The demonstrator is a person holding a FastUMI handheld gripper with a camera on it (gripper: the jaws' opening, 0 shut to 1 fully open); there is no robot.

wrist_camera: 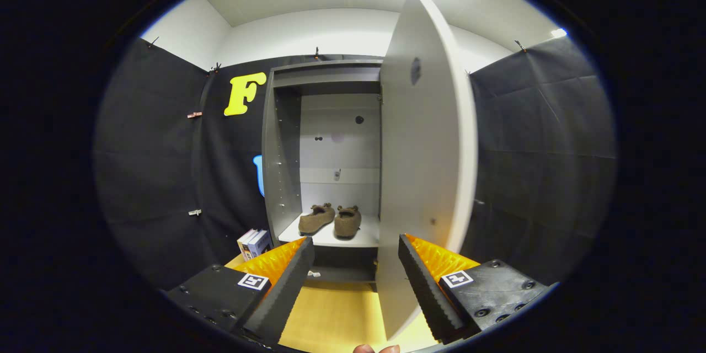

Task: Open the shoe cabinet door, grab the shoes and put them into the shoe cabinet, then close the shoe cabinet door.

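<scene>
The grey shoe cabinet (281,138) stands ahead against the booth wall with its door (424,165) swung wide open toward me on the right. A pair of brown shoes (330,219) sits side by side on the cabinet's white shelf (364,237), beyond my fingers. My gripper (356,281) is open, with nothing gripped. The door's lower edge hangs in the gap between the fingers, close to the right finger (424,287). The left finger (287,287) is apart from it.
A few books (253,242) stand on the floor left of the cabinet. Wooden flooring (331,314) lies below the gripper. Black cloth walls close in on both sides. A fingertip (375,348) shows just behind the gripper.
</scene>
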